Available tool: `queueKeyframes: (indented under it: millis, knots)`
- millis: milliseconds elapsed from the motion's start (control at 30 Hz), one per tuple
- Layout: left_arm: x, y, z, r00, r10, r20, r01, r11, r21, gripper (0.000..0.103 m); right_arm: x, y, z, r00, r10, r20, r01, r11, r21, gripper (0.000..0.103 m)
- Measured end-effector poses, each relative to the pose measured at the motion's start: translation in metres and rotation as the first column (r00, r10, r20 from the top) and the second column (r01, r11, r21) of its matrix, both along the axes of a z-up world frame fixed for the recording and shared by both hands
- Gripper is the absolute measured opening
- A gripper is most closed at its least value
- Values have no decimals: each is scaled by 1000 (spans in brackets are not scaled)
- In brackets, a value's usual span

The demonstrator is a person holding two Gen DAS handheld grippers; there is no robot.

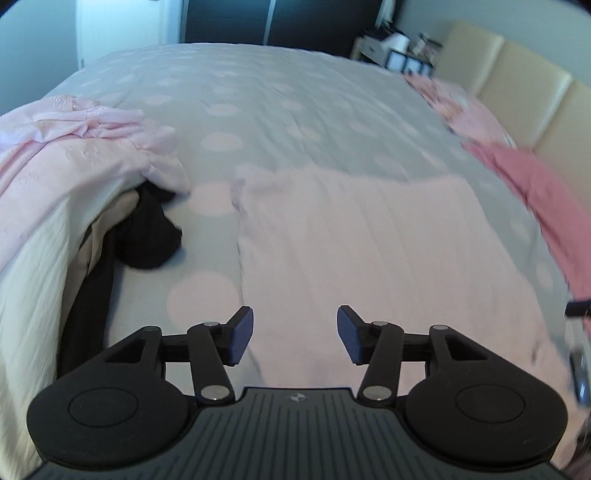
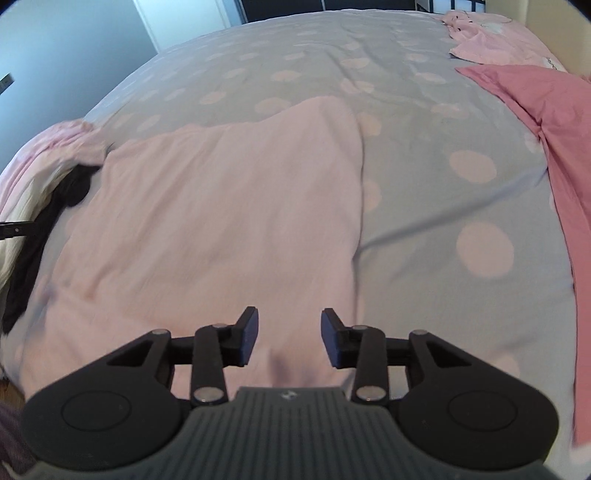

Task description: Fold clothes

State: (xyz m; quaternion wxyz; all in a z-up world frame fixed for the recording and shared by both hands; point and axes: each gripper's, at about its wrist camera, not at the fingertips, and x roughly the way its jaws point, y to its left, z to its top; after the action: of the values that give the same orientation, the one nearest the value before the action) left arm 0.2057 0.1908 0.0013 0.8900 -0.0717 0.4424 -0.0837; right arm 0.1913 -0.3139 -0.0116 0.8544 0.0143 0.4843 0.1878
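Note:
A pale pink garment (image 1: pixel 369 251) lies flat on the grey polka-dot bedspread (image 1: pixel 277 110); it also shows in the right wrist view (image 2: pixel 221 221). My left gripper (image 1: pixel 295 336) is open and empty, hovering above the garment's near left part. My right gripper (image 2: pixel 290 338) is open and empty above the garment's near edge, toward its right side. A pile of unfolded clothes, light pink (image 1: pixel 74 155), cream and black (image 1: pixel 151 236), lies at the left. A darker pink garment (image 2: pixel 546 129) lies at the right.
Another light pink garment (image 2: pixel 491 37) lies at the far right of the bed. A cream padded headboard (image 1: pixel 517 85) stands on the right. A small shelf unit (image 1: pixel 399 51) and dark wardrobe doors (image 1: pixel 277 22) stand beyond the bed.

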Motion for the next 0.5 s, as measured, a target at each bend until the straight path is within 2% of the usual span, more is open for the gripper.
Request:
queueKeyframes:
  millis: [133, 200, 333, 500]
  knots:
    - [58, 8, -17, 1000, 13, 1, -13, 1000, -10, 51, 67, -3, -8, 1000, -25, 9, 25, 1000, 18, 48]
    - [84, 9, -31, 1000, 4, -4, -4, 1000, -2, 52, 99, -5, -16, 999, -46, 13, 45, 998, 33, 58]
    - [125, 13, -66, 999, -23, -25, 22, 1000, -15, 52, 156, -10, -41, 997, -78, -14, 79, 994, 79, 58]
    - [159, 28, -96, 1000, -22, 5, 23, 998, -63, 52, 218, -11, -72, 994, -99, -37, 102, 988, 119, 58]
